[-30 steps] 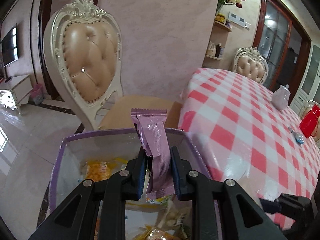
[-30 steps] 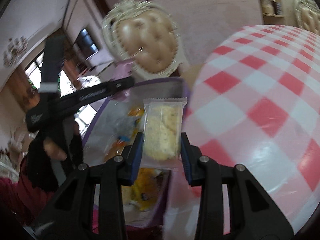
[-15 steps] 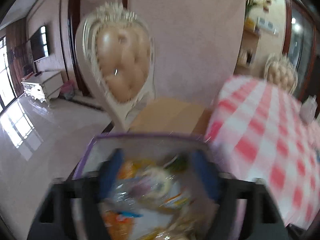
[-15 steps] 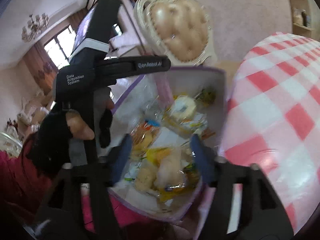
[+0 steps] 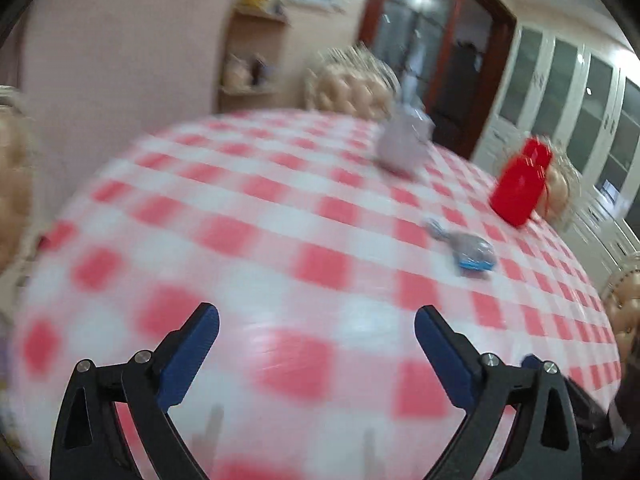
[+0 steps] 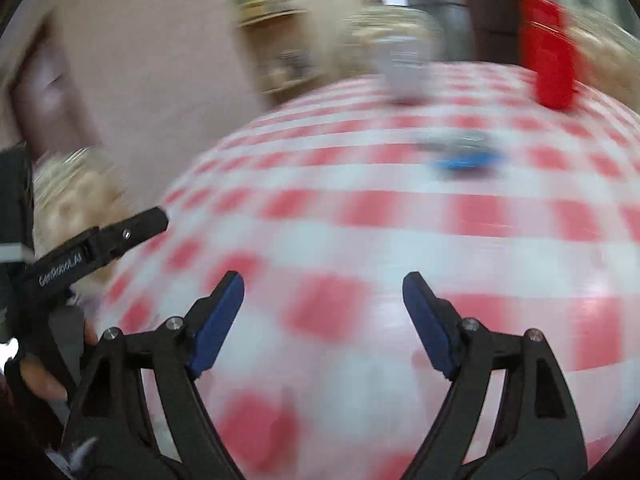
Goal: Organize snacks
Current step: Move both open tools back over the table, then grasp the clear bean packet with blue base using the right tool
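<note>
Both views are motion-blurred. My left gripper (image 5: 316,318) is open and empty above the red and white checked tablecloth (image 5: 248,240). My right gripper (image 6: 323,286) is open and empty over the same cloth (image 6: 360,216). One small snack packet, grey with a blue end (image 5: 468,248), lies on the table ahead and to the right; it also shows in the right wrist view (image 6: 464,152). The left gripper's body (image 6: 92,248) shows at the left edge of the right wrist view. The purple snack box is out of view.
A red container (image 5: 520,184) stands at the far right of the table, also in the right wrist view (image 6: 550,68). A pale grey teapot-like item (image 5: 404,148) stands at the back. Padded chairs (image 5: 352,92) ring the table. A shelf (image 5: 252,52) stands by the wall.
Both grippers opened and let their snack packets go into the purple box, then swung right, away from the box, and now face the table.
</note>
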The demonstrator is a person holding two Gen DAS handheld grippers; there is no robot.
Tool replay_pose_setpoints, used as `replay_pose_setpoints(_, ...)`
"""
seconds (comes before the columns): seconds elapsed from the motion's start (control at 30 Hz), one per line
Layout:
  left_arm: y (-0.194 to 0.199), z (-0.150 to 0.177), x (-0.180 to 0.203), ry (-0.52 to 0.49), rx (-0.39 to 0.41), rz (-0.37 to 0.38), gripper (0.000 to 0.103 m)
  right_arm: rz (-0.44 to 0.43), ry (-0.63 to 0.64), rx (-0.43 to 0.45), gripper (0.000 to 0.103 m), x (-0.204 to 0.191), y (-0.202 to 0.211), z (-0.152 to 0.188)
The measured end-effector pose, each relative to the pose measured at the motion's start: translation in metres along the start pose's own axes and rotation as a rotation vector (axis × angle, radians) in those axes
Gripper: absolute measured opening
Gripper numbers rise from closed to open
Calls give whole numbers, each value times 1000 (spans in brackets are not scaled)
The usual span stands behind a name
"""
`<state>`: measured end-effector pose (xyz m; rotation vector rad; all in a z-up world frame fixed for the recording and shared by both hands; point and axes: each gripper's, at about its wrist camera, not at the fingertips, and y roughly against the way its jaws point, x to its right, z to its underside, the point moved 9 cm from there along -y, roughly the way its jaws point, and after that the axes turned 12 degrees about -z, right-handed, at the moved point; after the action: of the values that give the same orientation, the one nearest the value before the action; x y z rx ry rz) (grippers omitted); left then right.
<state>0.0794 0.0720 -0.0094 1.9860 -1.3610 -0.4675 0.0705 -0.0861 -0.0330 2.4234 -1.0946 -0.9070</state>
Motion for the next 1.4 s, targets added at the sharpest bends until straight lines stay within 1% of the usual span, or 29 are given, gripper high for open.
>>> replay_pose_setpoints(0.03,-13,-2,22,-12,-29,20,99,59,-49,24,83,28,8,-6)
replay_pose_setpoints(0.1,-35,-8,60,-24,-53,56,99,138,-134,72,83,69,23,-15)
replay_pose_setpoints(0.17,-49,-16,82,5,-39,73,99,133,-198,91,84,88,28,-19)
replay_pose_setpoints(0.2,-55,-18,92,27,-33,96,99,121,-240,93,85,96,26,-21)
replay_pose_setpoints(0.27,-62,-20,96,40,-17,105,99,136,-277,88,87,105,23,-23)
replay_pose_setpoints(0.37,-69,-20,92,6,-1,99,99,145,-285,42,87,114,8,-34)
replay_pose_setpoints(0.4,-69,-23,82,25,9,85,99,173,-264,35,87,118,4,-40)
replay_pose_setpoints(0.47,-70,-30,67,73,20,96,99,190,-198,20,87,123,-7,-53)
replay_pose_setpoints(0.5,-70,-33,55,109,26,96,99,180,-127,-6,89,122,-17,-66)
replay_pose_setpoints(0.57,-72,-35,41,155,18,93,99,95,23,-102,90,119,-43,-81)
replay_pose_setpoints(0.6,-75,-35,37,183,8,96,99,96,83,-124,90,119,-47,-86)
replay_pose_setpoints(0.67,-82,-34,33,223,-22,104,99,103,229,-209,90,126,-63,-99)
replay_pose_setpoints(0.73,-89,-32,38,216,-48,109,99,115,338,-296,90,136,-77,-107)
replay_pose_setpoints(0.8,-91,-31,44,193,-53,110,99,123,436,-382,90,143,-91,-110)
replay_pose_setpoints(0.87,-87,-31,47,171,-39,113,99,127,513,-428,90,145,-100,-113)
replay_pose_setpoints(0.9,-86,-30,49,166,-37,117,99,114,559,-459,90,145,-106,-113)
replay_pose_setpoints(0.97,-87,-27,50,161,-51,126,99,81,613,-515,92,146,-116,-112)
replay_pose_setpoints(1.03,-88,-25,51,164,-67,143,99,43,647,-591,93,146,-128,-107)
replay_pose_setpoints(1.07,-88,-24,50,171,-71,149,99,27,676,-618,94,144,-133,-109)
replay_pose_setpoints(1.1,-88,-24,49,180,-74,153,99,15,694,-635,95,142,-135,-110)
replay_pose_setpoints(1.13,-89,-23,49,185,-77,155,99,0,718,-670,95,141,-139,-110)
replay_pose_setpoints(1.2,-91,-22,51,185,-85,159,99,-22,739,-720,95,141,-148,-112)
replay_pose_setpoints(1.27,-91,-21,54,166,-86,160,99,-69,719,-745,95,140,-154,-112)
replay_pose_setpoints(1.33,-90,-21,58,143,-77,156,99,-121,681,-743,95,140,-160,-113)
replay_pose_setpoints(1.37,-89,-21,60,132,-75,156,99,-144,655,-738,95,141,-161,-113)
replay_pose_setpoints(1.4,-89,-21,61,126,-76,157,99,-173,594,-734,95,144,-162,-111)
